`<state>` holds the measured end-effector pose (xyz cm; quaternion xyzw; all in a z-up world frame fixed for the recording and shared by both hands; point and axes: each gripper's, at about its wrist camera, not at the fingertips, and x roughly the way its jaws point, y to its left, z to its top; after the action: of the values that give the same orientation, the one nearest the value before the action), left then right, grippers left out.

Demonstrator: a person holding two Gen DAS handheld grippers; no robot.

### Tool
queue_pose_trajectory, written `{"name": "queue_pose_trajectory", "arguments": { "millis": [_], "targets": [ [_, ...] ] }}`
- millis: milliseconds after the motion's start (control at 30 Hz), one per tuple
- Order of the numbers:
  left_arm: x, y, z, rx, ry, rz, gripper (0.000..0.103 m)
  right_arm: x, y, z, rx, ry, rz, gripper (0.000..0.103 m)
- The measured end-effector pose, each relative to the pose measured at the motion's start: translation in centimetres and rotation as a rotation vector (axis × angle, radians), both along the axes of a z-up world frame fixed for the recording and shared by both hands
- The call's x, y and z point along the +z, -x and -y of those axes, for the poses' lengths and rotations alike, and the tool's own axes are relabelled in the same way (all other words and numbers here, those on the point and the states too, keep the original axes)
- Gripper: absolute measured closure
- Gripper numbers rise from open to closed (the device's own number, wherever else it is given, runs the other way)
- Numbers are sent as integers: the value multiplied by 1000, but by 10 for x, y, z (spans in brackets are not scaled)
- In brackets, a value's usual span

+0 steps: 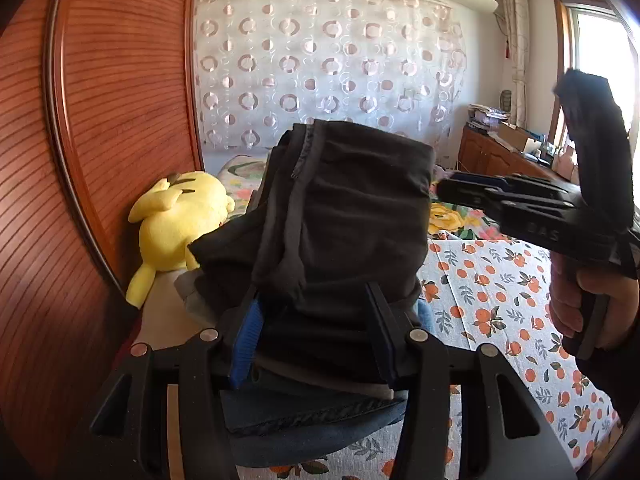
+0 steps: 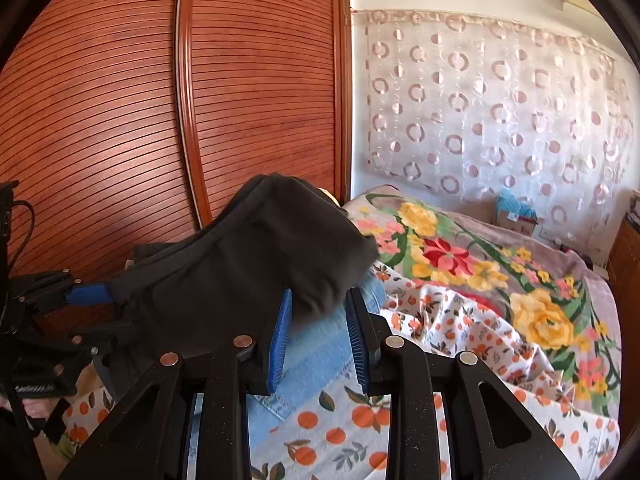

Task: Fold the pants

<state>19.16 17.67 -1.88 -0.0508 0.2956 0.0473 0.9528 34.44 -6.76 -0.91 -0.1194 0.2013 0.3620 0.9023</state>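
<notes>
Left gripper (image 1: 316, 340) is clamped on a folded bundle of dark pants (image 1: 344, 216) — both pads press into the cloth, and the bundle sticks up and away from the fingers, lifted off the bed. The right gripper (image 2: 318, 344) is at the bundle's right end; the dark cloth sits in the gap between its blue pads (image 2: 280, 340), jaws fairly narrow, though I can't tell if they actually squeeze it. Under the bundle there's blue denim (image 2: 316, 360) lying on the orange-print sheet (image 2: 340, 436). Further right is a floral blanket (image 2: 500, 280). A yellow plush toy (image 1: 176, 220) sits on the far left, against the wooden wardrobe (image 1: 120, 100).
</notes>
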Motion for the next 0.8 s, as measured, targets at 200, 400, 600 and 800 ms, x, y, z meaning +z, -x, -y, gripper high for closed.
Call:
{"name": "queue_pose_trajectory", "arguments": {
  "millis": [200, 400, 600, 800],
  "targets": [
    [-6, 12, -8, 48, 6, -14, 52, -1, 17, 8, -21, -8, -4, 74],
    [-5, 28, -16, 85, 19, -12, 52, 1, 36, 20, -48, -24, -9, 73],
    [1, 43, -2, 60, 5, 3, 52, -2, 62, 37, -102, -36, -18, 71],
    [6, 52, 27, -3, -9, 21, 52, -5, 91, 56, -167, -45, -32, 70]
  ]
}}
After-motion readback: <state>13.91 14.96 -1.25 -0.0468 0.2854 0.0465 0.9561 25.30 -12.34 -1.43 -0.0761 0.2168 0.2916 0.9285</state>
